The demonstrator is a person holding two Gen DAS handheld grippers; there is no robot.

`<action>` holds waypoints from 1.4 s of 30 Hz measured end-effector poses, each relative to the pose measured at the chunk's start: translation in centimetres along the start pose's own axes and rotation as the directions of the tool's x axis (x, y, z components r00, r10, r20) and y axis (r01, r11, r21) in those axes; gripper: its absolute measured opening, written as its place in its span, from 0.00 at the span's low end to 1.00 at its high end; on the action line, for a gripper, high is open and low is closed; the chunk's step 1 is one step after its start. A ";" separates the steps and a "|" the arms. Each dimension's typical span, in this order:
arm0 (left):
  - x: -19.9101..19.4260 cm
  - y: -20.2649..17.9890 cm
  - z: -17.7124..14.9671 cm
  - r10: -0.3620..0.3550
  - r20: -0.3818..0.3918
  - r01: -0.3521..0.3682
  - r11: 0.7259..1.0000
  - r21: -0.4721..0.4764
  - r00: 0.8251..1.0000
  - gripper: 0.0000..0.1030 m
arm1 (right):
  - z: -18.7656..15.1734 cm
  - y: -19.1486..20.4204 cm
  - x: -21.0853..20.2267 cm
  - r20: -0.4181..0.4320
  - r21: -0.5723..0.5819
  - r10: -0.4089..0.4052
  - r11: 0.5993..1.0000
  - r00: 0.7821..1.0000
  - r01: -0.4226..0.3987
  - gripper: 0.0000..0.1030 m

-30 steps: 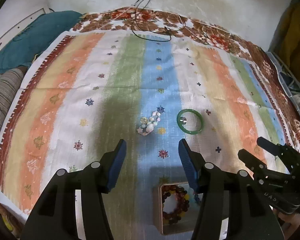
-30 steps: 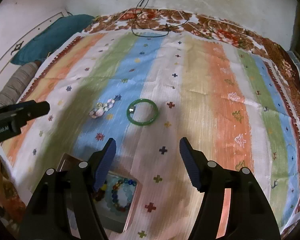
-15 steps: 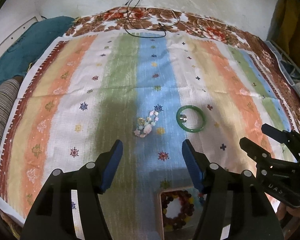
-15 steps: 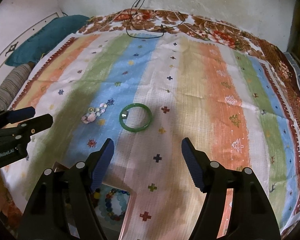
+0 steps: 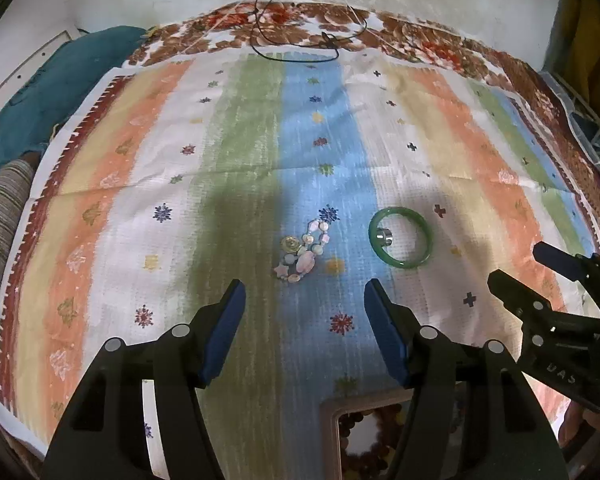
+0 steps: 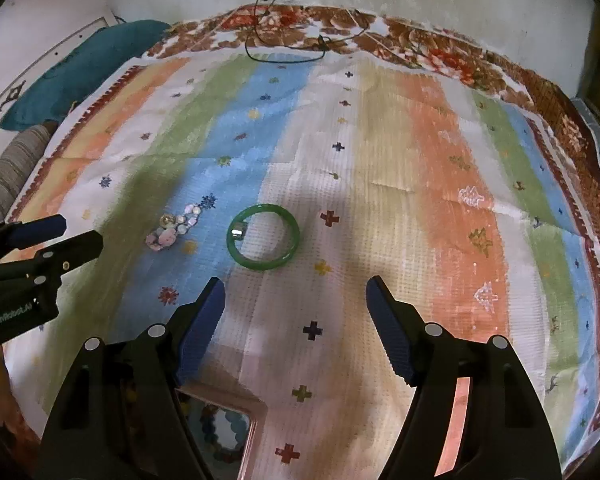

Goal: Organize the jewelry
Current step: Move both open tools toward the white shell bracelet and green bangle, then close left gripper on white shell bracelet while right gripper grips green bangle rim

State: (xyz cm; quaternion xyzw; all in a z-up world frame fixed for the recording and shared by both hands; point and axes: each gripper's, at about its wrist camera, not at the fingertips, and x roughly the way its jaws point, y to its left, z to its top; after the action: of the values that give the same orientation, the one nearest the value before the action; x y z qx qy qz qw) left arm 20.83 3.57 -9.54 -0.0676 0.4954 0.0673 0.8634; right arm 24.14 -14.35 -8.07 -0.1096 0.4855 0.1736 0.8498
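Striped cloth [image 5: 228, 152] is lying flat, far half bare. Green bangle [image 6: 263, 237] and pale bead bracelet [image 5: 302, 254] are sitting mid-cloth, near but apart. Wooden box [image 5: 327, 420] is sitting at the near edge. Left gripper [image 5: 304, 312] is spread, empty; right gripper [image 6: 294, 308] is opening, nothing between.

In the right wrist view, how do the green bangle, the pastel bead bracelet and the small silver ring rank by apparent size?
1. green bangle
2. pastel bead bracelet, bunched up, so its real size is unsure
3. silver ring, beside the bangle's inner edge
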 end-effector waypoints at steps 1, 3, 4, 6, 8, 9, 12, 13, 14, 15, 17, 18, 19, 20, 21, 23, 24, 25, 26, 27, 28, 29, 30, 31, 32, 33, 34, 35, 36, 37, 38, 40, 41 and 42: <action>0.2 0.0 0.1 -0.005 -0.002 0.005 1.000 0.003 1.000 0.60 | 0.0 0.0 0.2 -0.002 -0.001 -0.005 1.000 1.000 0.005 0.71; 0.6 0.0 0.2 -0.012 -0.009 0.012 1.000 -0.002 1.000 0.60 | 0.2 0.0 0.7 -0.009 0.000 -0.008 1.000 1.000 0.008 0.71; 0.9 0.1 0.3 -0.019 -0.017 0.019 1.000 -0.011 1.000 0.60 | 0.2 0.0 0.9 -0.012 0.000 -0.009 1.000 1.000 0.009 0.71; 1.4 0.3 0.3 -0.027 -0.028 0.027 0.999 -0.024 0.999 0.60 | 0.3 -0.1 1.4 -0.018 -0.002 -0.012 1.000 1.000 0.012 0.71; 1.7 0.5 0.3 -0.028 -0.036 0.027 0.999 -0.030 0.999 0.62 | 0.3 -0.2 2.1 -0.028 0.000 -0.014 1.000 1.000 0.014 0.71; 1.9 0.5 0.3 -0.026 -0.039 0.025 0.999 -0.030 0.999 0.63 | 0.4 -0.3 2.3 -0.033 0.002 -0.011 1.000 0.999 0.011 0.71; 2.5 0.5 0.3 -0.026 -0.049 0.025 1.000 -0.018 0.998 0.64 | 0.5 -0.4 2.9 -0.045 0.014 0.007 1.000 0.999 -0.006 0.71; 2.6 0.5 0.3 -0.028 -0.051 0.027 1.000 -0.015 0.998 0.63 | 0.6 -0.4 3.0 -0.047 0.011 0.003 1.000 0.999 -0.002 0.71; 2.8 0.5 0.4 -0.029 -0.053 0.028 1.000 -0.013 0.998 0.64 | 0.7 -0.3 3.3 -0.049 0.008 0.000 1.000 0.999 0.000 0.71; 2.9 0.5 0.4 -0.030 -0.054 0.029 1.000 -0.011 0.998 0.64 | 0.7 -0.2 3.4 -0.051 0.005 -0.001 1.000 0.999 0.001 0.71; 3.3 0.4 0.5 -0.031 -0.060 0.031 0.999 -0.006 0.998 0.64 | 0.8 -0.1 3.8 -0.056 -0.001 -0.004 1.000 0.998 0.004 0.73; 3.4 0.4 0.5 -0.031 -0.062 0.031 1.000 -0.005 0.998 0.64 | 0.9 -0.1 4.0 -0.058 -0.002 -0.005 1.000 0.998 0.005 0.73; 3.7 0.4 0.5 -0.031 -0.066 0.031 1.000 -0.004 0.997 0.64 | 0.9 0.0 4.2 -0.061 -0.002 -0.006 1.000 0.998 0.006 0.74; 3.9 0.4 0.6 -0.032 -0.069 0.032 0.999 -0.004 0.997 0.65 | 1.0 -0.1 4.4 -0.063 -0.002 -0.007 1.000 0.998 0.007 0.74; 4.0 0.5 0.6 -0.032 -0.071 0.031 0.999 -0.005 0.997 0.65 | 1.1 -0.1 4.7 -0.066 0.000 -0.012 1.000 0.998 0.012 0.76; 4.5 0.6 0.7 -0.024 -0.075 0.023 1.000 -0.006 0.997 0.68 | 1.2 -0.1 5.1 -0.070 0.002 -0.012 1.000 0.997 0.013 0.77; 4.7 0.6 0.7 -0.023 -0.076 0.023 1.000 -0.004 0.997 0.68 | 1.3 -0.2 5.2 -0.071 0.003 -0.011 1.000 0.997 0.011 0.78; 4.9 0.6 0.8 -0.022 -0.076 0.022 1.000 0.000 0.997 0.70 | 1.4 -0.2 5.3 -0.070 0.003 -0.007 1.000 0.997 0.007 0.81; 5.0 0.6 0.8 -0.018 -0.075 0.019 1.000 0.004 0.997 0.73 | 1.4 -0.1 5.4 -0.069 0.003 -0.006 1.000 0.998 0.006 0.83; 5.1 0.7 0.9 -0.013 -0.068 0.013 1.000 0.007 0.998 0.74 | 1.6 -0.1 5.5 -0.068 0.002 -0.008 1.000 0.998 0.008 0.85; 5.2 0.7 0.9 -0.010 -0.061 0.010 1.000 0.007 0.998 0.74 | 1.7 -0.1 5.6 -0.068 0.000 -0.011 1.000 0.998 0.012 0.85; 5.2 0.8 0.9 -0.003 -0.049 0.003 1.000 0.005 0.999 0.76 | 1.7 -0.1 5.8 -0.069 -0.002 -0.016 1.000 0.997 0.016 0.85; 5.3 0.8 1.0 0.001 -0.044 -0.001 1.000 0.003 0.999 0.77 | 1.8 0.0 6.0 -0.073 -0.006 -0.022 1.000 0.997 0.022 0.85; 5.4 0.9 1.1 0.002 -0.041 -0.002 1.000 0.000 0.999 0.79 | 1.9 -0.1 6.2 -0.076 -0.007 -0.025 1.000 0.997 0.025 0.85; 5.6 1.1 1.2 0.003 -0.041 -0.003 1.000 -0.005 0.999 0.81 | 1.9 -0.1 6.4 -0.079 -0.007 -0.028 1.000 0.997 0.027 0.85; 5.8 1.2 1.3 0.002 -0.045 -0.003 1.000 -0.009 0.999 0.81 | 2.0 -0.1 6.6 -0.081 -0.005 -0.028 1.000 0.996 0.027 0.85; 6.0 1.3 1.3 0.000 -0.051 -0.001 1.000 -0.013 0.999 0.82 | 2.1 -0.3 6.7 -0.084 -0.001 -0.027 1.000 0.996 0.027 0.85; 6.2 1.3 1.4 -0.003 -0.056 0.002 1.000 -0.016 0.998 0.82 | 2.2 -0.4 6.9 -0.087 0.006 -0.024 1.000 0.996 0.025 0.86; 6.4 1.4 1.4 -0.006 -0.059 0.005 1.000 -0.019 0.998 0.82 | 2.2 -0.5 7.1 -0.089 0.011 -0.022 1.000 0.996 0.023 0.86; 6.6 1.5 1.5 -0.011 -0.064 0.009 1.000 -0.023 0.998 0.83 | 2.3 -0.6 7.2 -0.090 0.018 -0.020 1.000 0.996 0.021 0.86; 6.7 1.5 1.4 -0.011 -0.065 0.009 1.000 -0.024 0.998 0.85 | 2.4 -0.8 7.4 -0.092 0.025 -0.017 0.999 0.996 0.020 0.86; 7.0 1.5 1.5 0.001 -0.062 -0.003 1.000 -0.022 0.998 0.85 | 2.5 -0.9 7.9 -0.101 0.035 -0.010 0.999 0.995 0.013 0.86; 7.1 1.5 1.5 0.009 -0.059 -0.010 1.000 -0.020 0.998 0.85 | 2.6 -0.9 8.1 -0.105 0.032 -0.009 0.999 0.994 0.012 0.86; 7.2 1.6 1.5 0.015 -0.058 -0.016 1.000 -0.018 0.998 0.85 | 2.6 -0.9 8.3 -0.107 0.028 -0.013 0.999 0.994 0.017 0.86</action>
State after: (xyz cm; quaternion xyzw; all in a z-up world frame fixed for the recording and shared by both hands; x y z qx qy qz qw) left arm 25.40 5.76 -15.12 -0.0738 0.5201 0.0766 0.8475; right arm 30.43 -12.68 -13.91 -0.1101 0.5319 0.1540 0.8254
